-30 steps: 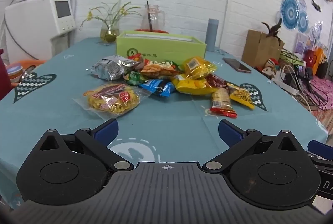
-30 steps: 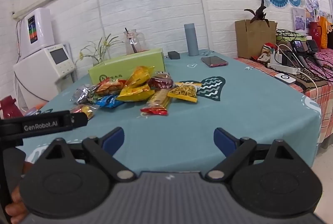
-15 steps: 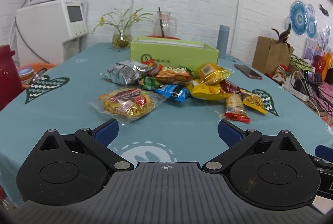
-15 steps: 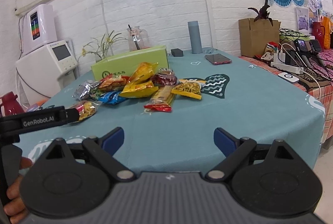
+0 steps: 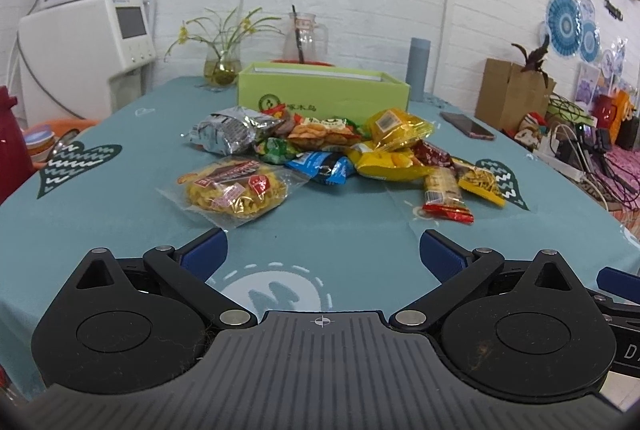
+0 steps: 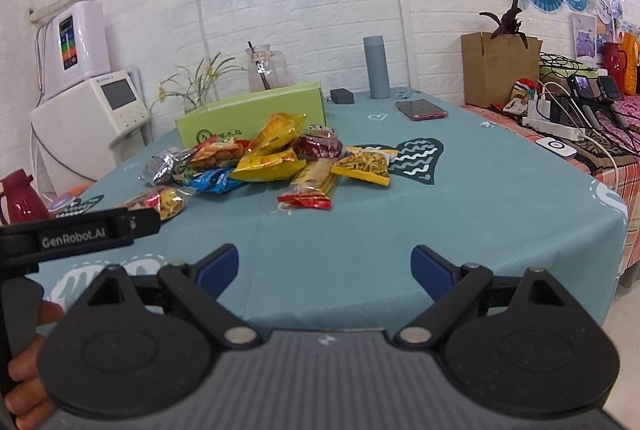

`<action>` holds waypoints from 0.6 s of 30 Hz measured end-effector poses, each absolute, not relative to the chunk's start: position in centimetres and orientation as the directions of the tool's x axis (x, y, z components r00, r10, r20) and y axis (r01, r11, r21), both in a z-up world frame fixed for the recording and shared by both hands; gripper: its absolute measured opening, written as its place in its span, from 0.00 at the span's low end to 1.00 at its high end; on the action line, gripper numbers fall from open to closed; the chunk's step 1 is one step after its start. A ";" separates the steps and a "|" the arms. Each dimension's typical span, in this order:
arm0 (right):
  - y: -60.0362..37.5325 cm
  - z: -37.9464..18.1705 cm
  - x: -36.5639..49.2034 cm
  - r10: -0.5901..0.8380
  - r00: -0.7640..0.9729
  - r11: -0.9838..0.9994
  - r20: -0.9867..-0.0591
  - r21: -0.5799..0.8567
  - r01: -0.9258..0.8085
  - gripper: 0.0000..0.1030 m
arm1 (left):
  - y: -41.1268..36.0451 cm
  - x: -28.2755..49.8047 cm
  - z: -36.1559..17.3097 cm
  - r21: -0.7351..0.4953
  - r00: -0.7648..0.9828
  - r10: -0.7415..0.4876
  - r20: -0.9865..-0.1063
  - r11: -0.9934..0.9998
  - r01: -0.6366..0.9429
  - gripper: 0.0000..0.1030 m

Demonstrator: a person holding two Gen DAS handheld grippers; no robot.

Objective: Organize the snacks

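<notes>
A pile of snack packets (image 5: pixel 320 154) lies mid-table in front of a green box (image 5: pixel 324 96). Nearest me are a clear bag of yellow crackers (image 5: pixel 236 190) and a red-ended biscuit pack (image 5: pixel 444 194). My left gripper (image 5: pixel 323 254) is open and empty, low over the table's near edge, short of the pile. In the right wrist view the pile (image 6: pixel 264 158) and the green box (image 6: pixel 256 114) sit left of centre. My right gripper (image 6: pixel 325 268) is open and empty near the table edge. The left gripper's body (image 6: pixel 80 234) shows at its left.
The teal tablecloth (image 5: pixel 340 254) covers the table. Behind the box stand a flower vase (image 5: pixel 220 70), a glass jug (image 5: pixel 306 38) and a grey cylinder (image 5: pixel 418 68). A phone (image 5: pixel 468 130) lies at the right. A water dispenser (image 5: pixel 88 30) stands left; a cluttered side table (image 6: pixel 568 110) stands right.
Both grippers have moved a little closer to the table and the left view has turned slightly left; the snacks look larger. Both grippers stay open. No snack has moved.
</notes>
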State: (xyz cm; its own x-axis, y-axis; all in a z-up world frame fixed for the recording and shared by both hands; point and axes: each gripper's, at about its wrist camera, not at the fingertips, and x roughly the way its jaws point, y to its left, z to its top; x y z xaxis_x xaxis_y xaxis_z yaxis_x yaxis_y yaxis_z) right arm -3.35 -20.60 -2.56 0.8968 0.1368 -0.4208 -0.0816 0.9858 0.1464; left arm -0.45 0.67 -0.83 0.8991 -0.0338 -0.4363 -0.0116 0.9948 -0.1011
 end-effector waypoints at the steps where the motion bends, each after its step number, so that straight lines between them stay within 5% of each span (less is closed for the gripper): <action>1: -20.6 -2.6 -3.3 0.137 0.896 0.986 -0.422 0.147 -0.081 0.90 | 0.6 -0.4 -0.8 -0.100 0.899 -0.034 -0.437 0.995 -0.011 0.90; 18: -20.5 -2.7 -3.3 0.131 0.896 0.987 -0.425 0.141 -0.078 0.90 | 0.4 -0.4 -0.9 -0.096 0.892 -0.048 -0.449 0.995 0.005 0.90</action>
State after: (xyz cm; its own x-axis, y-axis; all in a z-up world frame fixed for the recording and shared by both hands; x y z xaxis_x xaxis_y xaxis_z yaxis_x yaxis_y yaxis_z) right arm -3.28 -20.54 -2.69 0.8957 0.1314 -0.4249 -0.0779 0.9870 0.1408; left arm -0.37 0.41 -0.93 0.8924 -0.0479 -0.4486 0.0049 0.9953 -0.0964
